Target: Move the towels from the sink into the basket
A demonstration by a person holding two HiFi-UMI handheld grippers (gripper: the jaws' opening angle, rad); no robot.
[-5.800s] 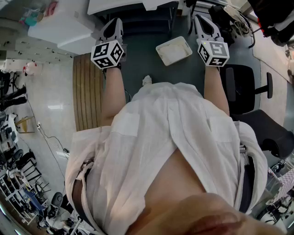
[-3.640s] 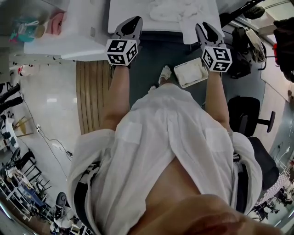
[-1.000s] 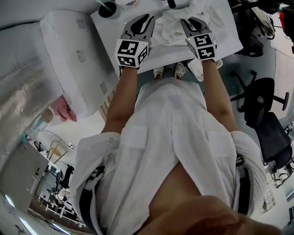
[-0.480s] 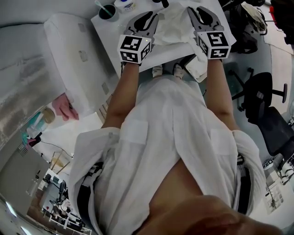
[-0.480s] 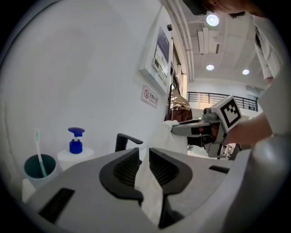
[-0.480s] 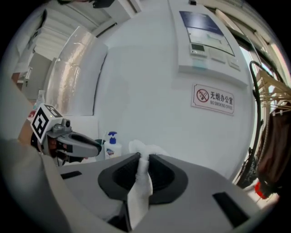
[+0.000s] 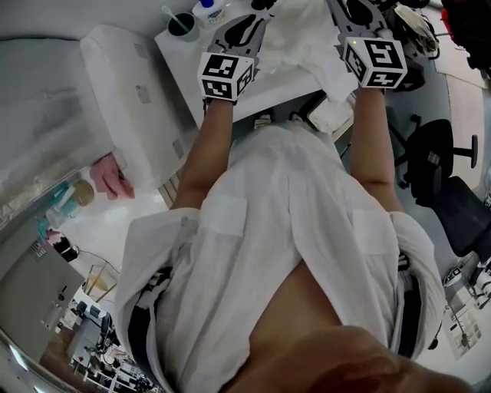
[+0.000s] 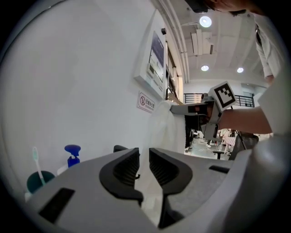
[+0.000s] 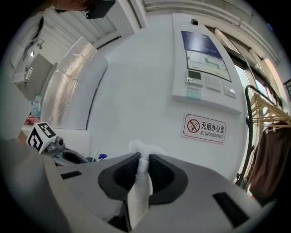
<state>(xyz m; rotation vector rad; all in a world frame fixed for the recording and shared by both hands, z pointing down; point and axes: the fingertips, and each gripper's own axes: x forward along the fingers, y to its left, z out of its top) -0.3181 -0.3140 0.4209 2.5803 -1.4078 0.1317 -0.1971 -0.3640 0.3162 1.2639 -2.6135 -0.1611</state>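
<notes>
A white towel point(image 7: 301, 40) hangs stretched between my two grippers above the white sink counter point(image 7: 257, 86). My right gripper point(image 7: 357, 9) is shut on one end; a tuft of towel point(image 9: 144, 147) sticks out above its pads and the rest drops below. The left gripper point(image 7: 253, 15) is lower, nearly closed, with thin towel cloth point(image 8: 167, 132) running through the narrow gap of its jaws and up toward the right gripper point(image 8: 204, 109). The pale basket point(image 7: 331, 117) sits on the floor under the counter's front edge, partly hidden by my right arm.
A dark green cup with a toothbrush point(image 7: 182, 23) and a blue-topped pump bottle point(image 8: 72, 155) stand at the counter's left back. A white machine point(image 7: 130, 100) flanks the counter on the left. An office chair point(image 7: 445, 153) is on the right. The wall point(image 9: 136, 91) is close ahead.
I walked from the basket to the counter and closed both grippers on the towel. Over the last second both rose, the right one much more, lifting the towel off the counter.
</notes>
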